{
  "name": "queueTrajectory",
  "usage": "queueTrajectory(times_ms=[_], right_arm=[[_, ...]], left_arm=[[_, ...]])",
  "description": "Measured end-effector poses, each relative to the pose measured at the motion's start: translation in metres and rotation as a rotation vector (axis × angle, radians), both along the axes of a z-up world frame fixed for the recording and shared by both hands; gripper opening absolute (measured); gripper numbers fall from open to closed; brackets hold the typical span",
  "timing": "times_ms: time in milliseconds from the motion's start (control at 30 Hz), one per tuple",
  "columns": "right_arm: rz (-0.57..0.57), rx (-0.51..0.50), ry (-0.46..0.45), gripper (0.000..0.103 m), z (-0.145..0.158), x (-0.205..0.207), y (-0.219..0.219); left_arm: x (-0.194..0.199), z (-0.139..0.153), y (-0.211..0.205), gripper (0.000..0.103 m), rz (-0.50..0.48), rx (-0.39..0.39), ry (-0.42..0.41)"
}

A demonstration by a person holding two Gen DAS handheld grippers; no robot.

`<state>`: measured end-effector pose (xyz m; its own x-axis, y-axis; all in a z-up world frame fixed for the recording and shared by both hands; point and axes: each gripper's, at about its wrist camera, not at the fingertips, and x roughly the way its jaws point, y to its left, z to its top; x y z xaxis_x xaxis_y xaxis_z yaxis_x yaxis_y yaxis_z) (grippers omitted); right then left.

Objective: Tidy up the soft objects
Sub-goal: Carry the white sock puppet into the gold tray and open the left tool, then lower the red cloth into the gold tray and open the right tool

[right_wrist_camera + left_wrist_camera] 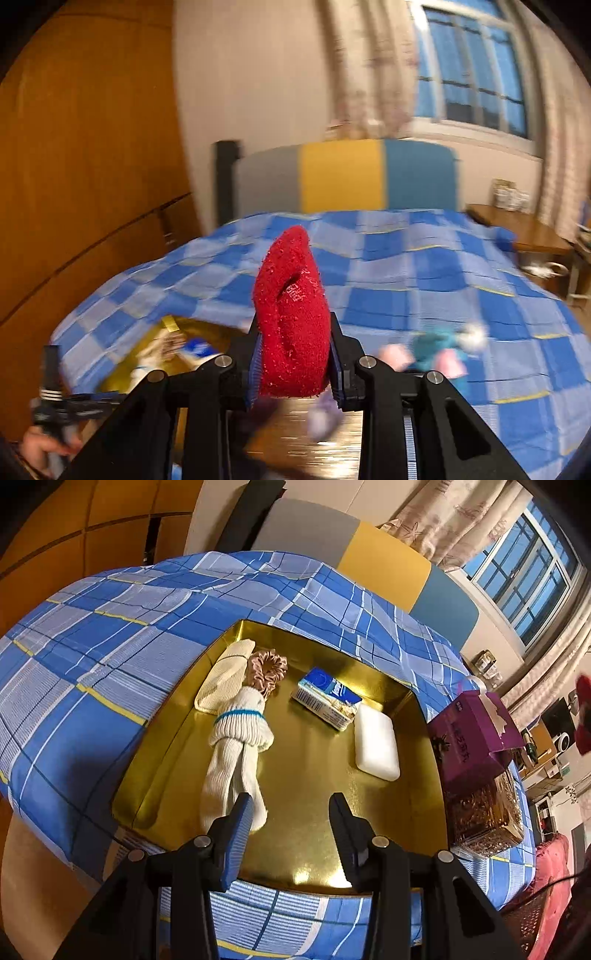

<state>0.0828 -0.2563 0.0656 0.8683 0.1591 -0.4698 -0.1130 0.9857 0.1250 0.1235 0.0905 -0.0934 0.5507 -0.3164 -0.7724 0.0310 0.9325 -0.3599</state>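
A gold tray [303,812] lies on the blue checked bed. In it are a rolled pair of white socks [236,738], a cream cloth [225,679], a pink scrunchie [267,670], a blue tissue pack [327,698] and a white pad [376,742]. My left gripper [291,803] hangs open over the tray's near part, its left finger just beside the socks' toe end, with nothing between the jaws. My right gripper [294,325] is shut on a red fuzzy sock [291,295], held up above the bed; the view is blurred. The red sock [583,716] also shows at the left wrist view's right edge.
A purple tissue box [472,734] and a gold patterned box [484,819] stand right of the tray. Teal and pink soft things [436,347] lie blurred on the bedspread [406,280]. A wooden wardrobe, a headboard, a side table [524,229] and a window surround the bed.
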Motion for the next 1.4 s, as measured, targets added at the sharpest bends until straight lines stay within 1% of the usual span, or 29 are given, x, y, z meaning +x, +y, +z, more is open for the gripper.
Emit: queueTrajectory(times_ms=[67, 167, 233, 267, 333, 500, 600, 767, 967, 1000, 1033, 1067, 1100, 1200, 1400], right_arm=[[0.088, -0.006, 0.019, 0.030, -0.003, 0.006, 0.039], [0.181, -0.041, 0.045, 0.030, -0.013, 0.012, 0.084], [0.258, -0.073, 0.101, 0.030, -0.028, 0.022, 0.123], [0.274, -0.080, 0.120, 0.030, -0.035, 0.024, 0.131], [0.316, -0.089, 0.193, 0.030, -0.057, 0.038, 0.159], [0.353, -0.077, 0.392, 0.030, -0.116, 0.083, 0.205], [0.353, -0.101, 0.455, 0.030, -0.143, 0.105, 0.222], [0.348, -0.122, 0.517, 0.031, -0.164, 0.130, 0.237], [0.307, -0.101, 0.559, 0.034, -0.181, 0.155, 0.242], [0.306, -0.091, 0.559, 0.039, -0.182, 0.157, 0.242], [0.302, -0.074, 0.560, 0.049, -0.183, 0.159, 0.241], [0.289, -0.069, 0.559, 0.053, -0.183, 0.159, 0.239], [0.273, -0.060, 0.551, 0.055, -0.181, 0.159, 0.237], [0.262, -0.016, 0.512, 0.057, -0.169, 0.147, 0.229], [0.282, -0.034, 0.455, 0.059, -0.144, 0.114, 0.223]], left_arm=[[-0.003, -0.001, 0.004, 0.043, 0.006, -0.013, 0.000], [-0.006, -0.002, 0.012, 0.043, 0.014, -0.022, -0.001], [-0.007, -0.001, 0.017, 0.043, 0.023, -0.027, -0.006], [-0.008, -0.001, 0.021, 0.043, 0.026, -0.028, -0.006], [-0.009, 0.000, 0.027, 0.043, 0.036, -0.038, -0.008], [-0.012, 0.001, 0.042, 0.043, 0.062, -0.057, -0.017], [-0.014, 0.000, 0.049, 0.043, 0.069, -0.068, -0.014], [-0.017, -0.004, 0.061, 0.043, 0.091, -0.088, -0.001], [-0.017, -0.006, 0.070, 0.043, 0.102, -0.108, 0.001], [-0.017, -0.006, 0.070, 0.043, 0.101, -0.115, 0.003], [-0.017, -0.006, 0.070, 0.043, 0.103, -0.122, 0.000], [-0.018, -0.005, 0.070, 0.043, 0.101, -0.123, -0.002], [-0.017, -0.005, 0.069, 0.043, 0.098, -0.120, -0.001], [-0.017, -0.005, 0.066, 0.043, 0.096, -0.120, -0.003], [-0.016, -0.005, 0.056, 0.043, 0.086, -0.122, 0.000]])
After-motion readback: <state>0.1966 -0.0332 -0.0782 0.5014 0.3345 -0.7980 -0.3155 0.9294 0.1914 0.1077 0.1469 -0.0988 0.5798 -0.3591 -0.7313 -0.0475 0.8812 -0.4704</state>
